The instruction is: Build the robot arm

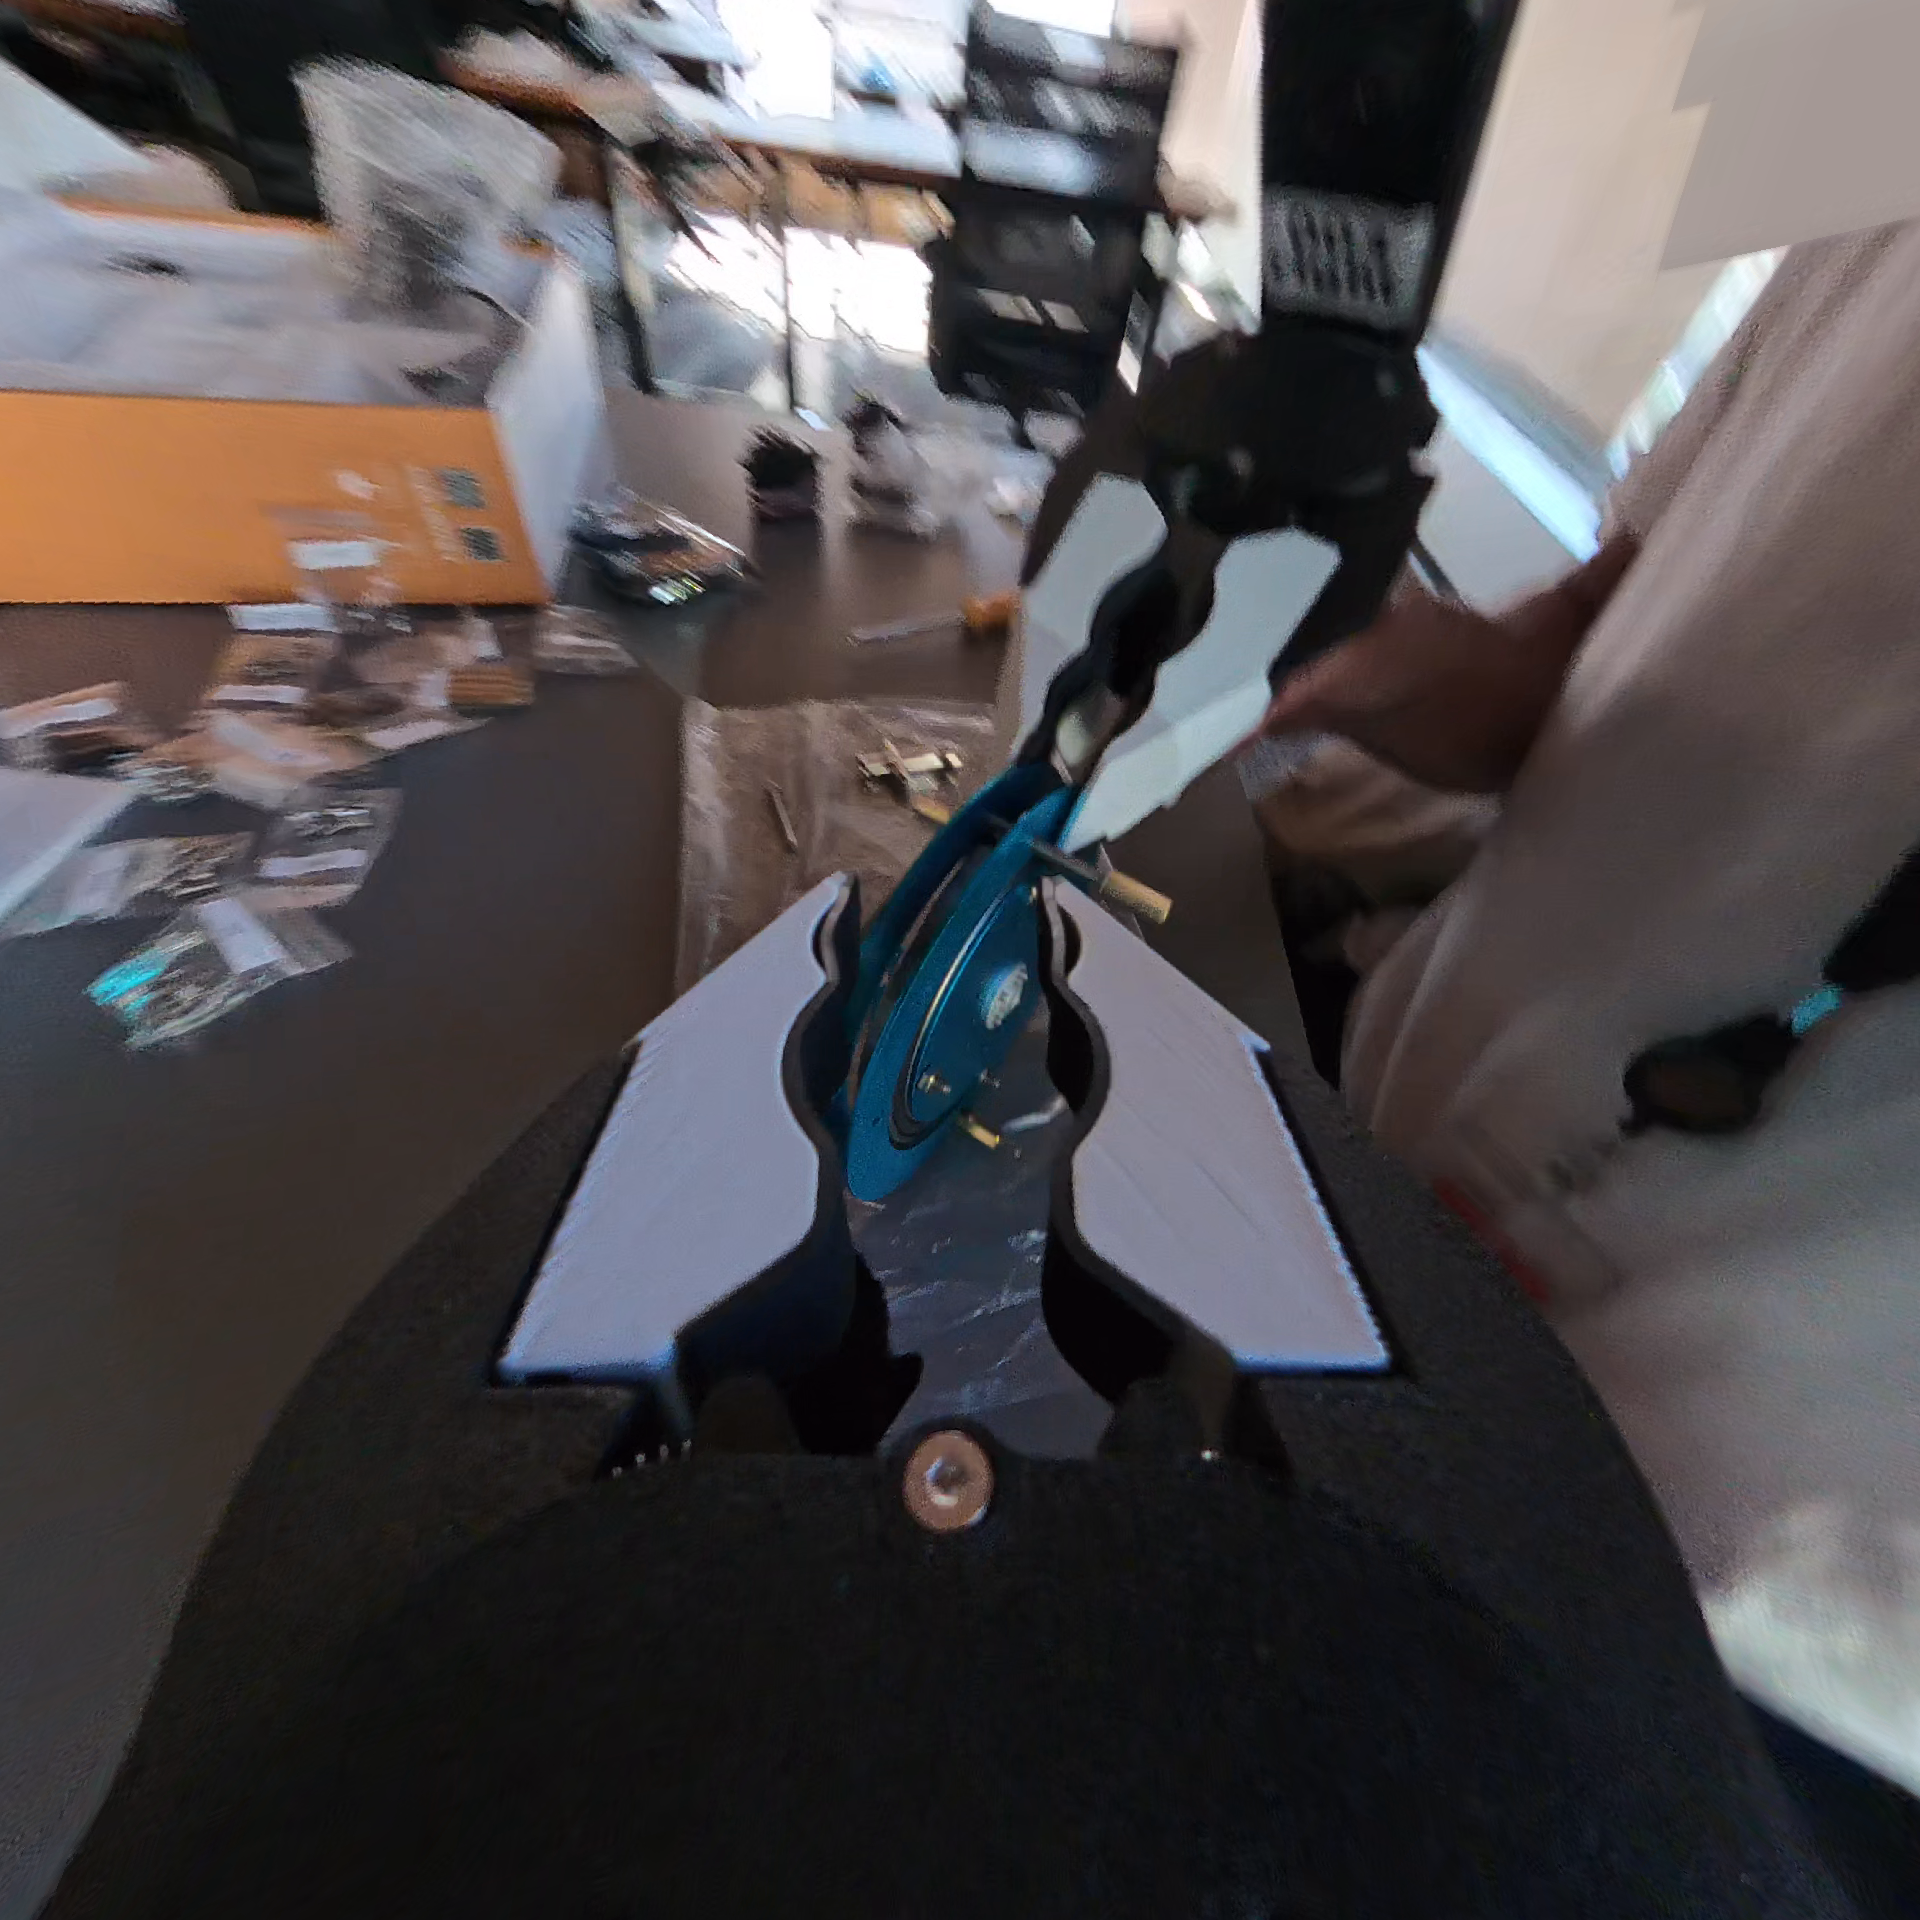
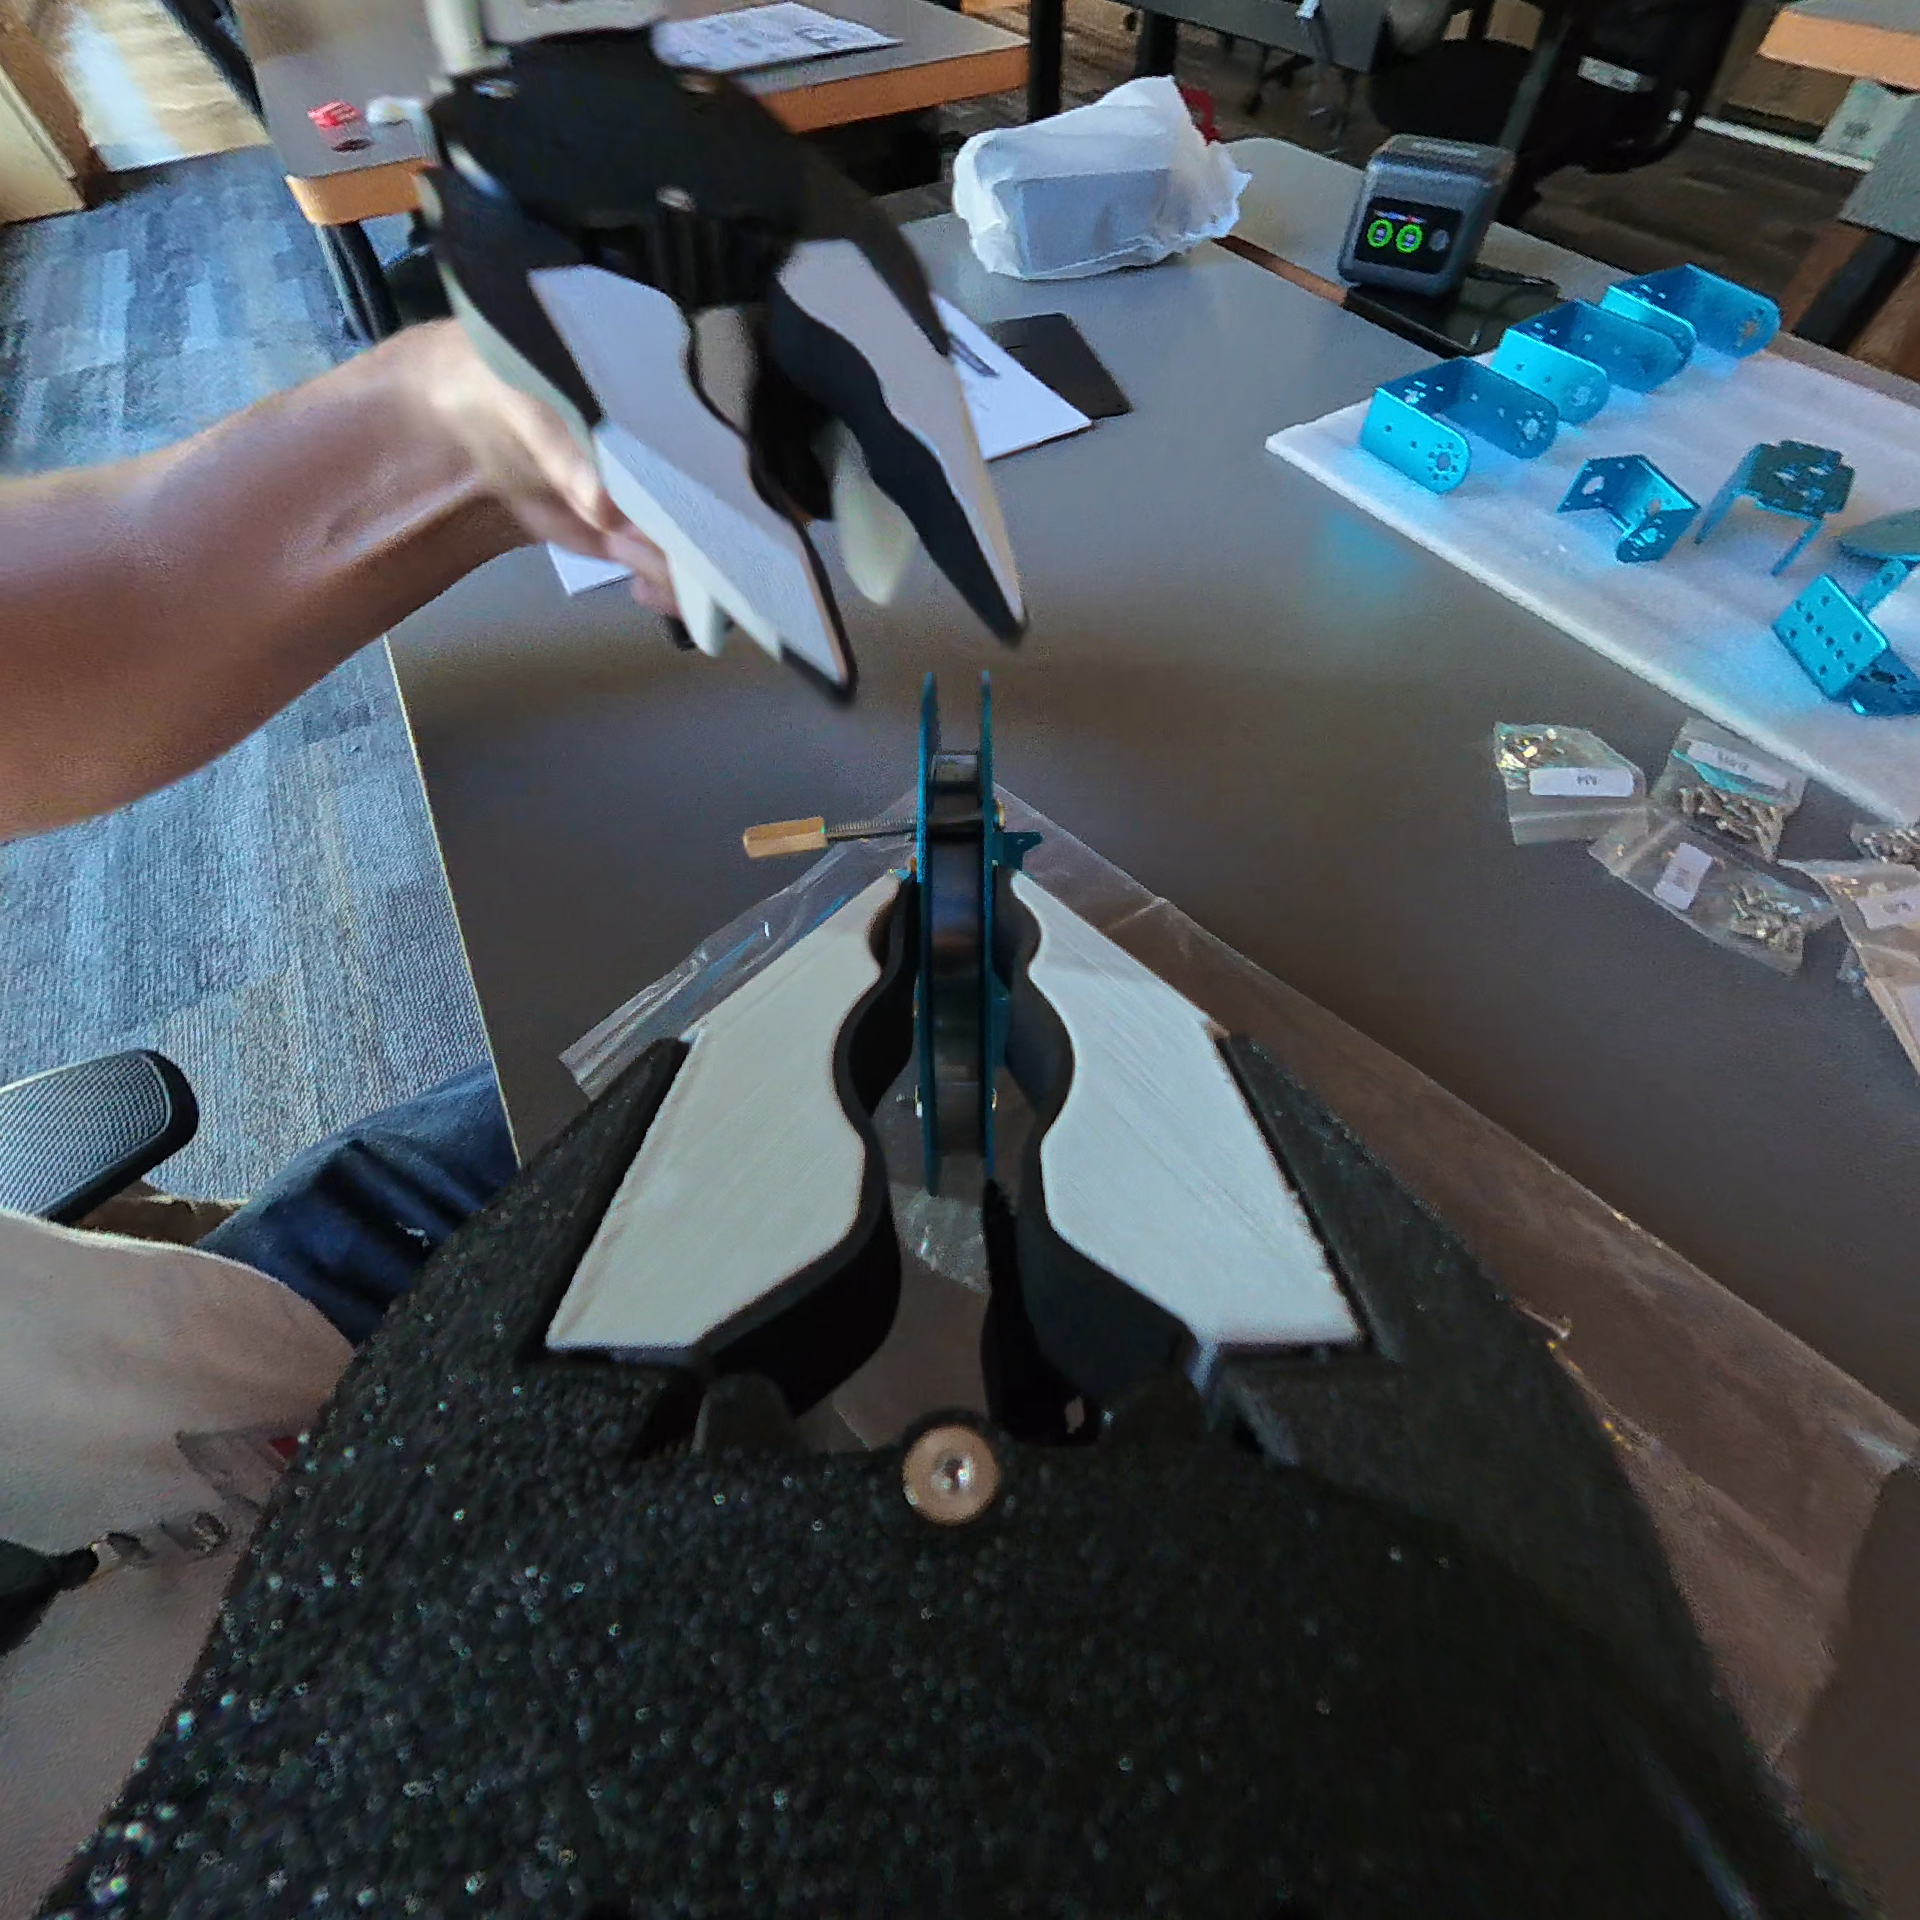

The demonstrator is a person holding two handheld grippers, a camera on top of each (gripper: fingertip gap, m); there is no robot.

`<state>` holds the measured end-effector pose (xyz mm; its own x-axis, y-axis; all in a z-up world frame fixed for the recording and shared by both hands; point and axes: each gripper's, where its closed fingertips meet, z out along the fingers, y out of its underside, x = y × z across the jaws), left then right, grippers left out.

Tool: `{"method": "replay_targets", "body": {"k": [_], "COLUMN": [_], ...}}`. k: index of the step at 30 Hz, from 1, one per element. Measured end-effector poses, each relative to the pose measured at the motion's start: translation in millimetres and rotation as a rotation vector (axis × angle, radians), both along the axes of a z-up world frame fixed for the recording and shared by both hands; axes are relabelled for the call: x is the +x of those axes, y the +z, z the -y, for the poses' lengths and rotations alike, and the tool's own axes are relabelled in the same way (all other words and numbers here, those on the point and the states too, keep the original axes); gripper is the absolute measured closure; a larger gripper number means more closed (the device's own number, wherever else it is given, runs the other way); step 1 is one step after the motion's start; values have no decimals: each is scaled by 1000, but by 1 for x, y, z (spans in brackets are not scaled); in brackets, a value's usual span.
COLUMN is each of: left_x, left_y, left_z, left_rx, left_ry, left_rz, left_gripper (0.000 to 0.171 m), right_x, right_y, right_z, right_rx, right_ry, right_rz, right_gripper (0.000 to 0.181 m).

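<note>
A blue assembly of two round plates with a black part between them [image 2: 954,769] stands on edge above a clear plastic bag [image 2: 1351,1143] on the grey table [image 2: 1299,727]. My right gripper [image 2: 956,878] is shut on its near edge. A brass standoff on a thin screw [image 2: 784,836] sticks out of its left side. My left gripper [image 2: 925,649] is open and hovers just past the assembly's far edge, apart from it. In the left wrist view the assembly [image 1: 935,1039] shows between my open left gripper's [image 1: 951,894] fingers, with the right gripper [image 1: 1070,800] clamped on its far edge.
Blue metal brackets [image 2: 1465,421] lie on a white foam sheet [image 2: 1579,561] at the right. Bags of screws [image 2: 1704,821] lie nearby. A small device with a lit screen [image 2: 1423,213] and a white wrapped bundle [image 2: 1091,177] stand behind. An orange box [image 1: 260,499] and a screwdriver [image 1: 935,623] lie opposite. My right fingertips sit around 4 cm from my left ones.
</note>
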<state>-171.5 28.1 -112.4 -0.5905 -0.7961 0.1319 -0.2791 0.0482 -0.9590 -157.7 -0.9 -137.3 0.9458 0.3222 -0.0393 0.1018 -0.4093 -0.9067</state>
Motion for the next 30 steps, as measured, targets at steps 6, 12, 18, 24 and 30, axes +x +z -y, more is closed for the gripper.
{"method": "replay_targets", "body": {"k": [6, 12, 18, 24, 30], "left_x": [-25, -20, -12, -12, -11], "left_y": [-1, -12, -10, -11, -14], "left_z": [15, 33, 33, 33, 32], "left_rx": [-162, -154, -204, -86, -97], "left_ry": [401, 627, 650, 633, 639], "left_rz": [74, 9, 32, 12, -13], "left_gripper": [138, 138, 167, 167, 159], "right_x": [-1, -4, -4, -4, -4], "right_y": [0, 1, 1, 1, 1], "right_z": [-2, -3, -1, -1, -1], "right_rx": [6, 1, 4, 13, 9], "right_ry": [-95, -128, -135, -147, -149], "right_rz": [18, 49, 52, 37, 45], "right_gripper": [169, 169, 169, 169, 169]}}
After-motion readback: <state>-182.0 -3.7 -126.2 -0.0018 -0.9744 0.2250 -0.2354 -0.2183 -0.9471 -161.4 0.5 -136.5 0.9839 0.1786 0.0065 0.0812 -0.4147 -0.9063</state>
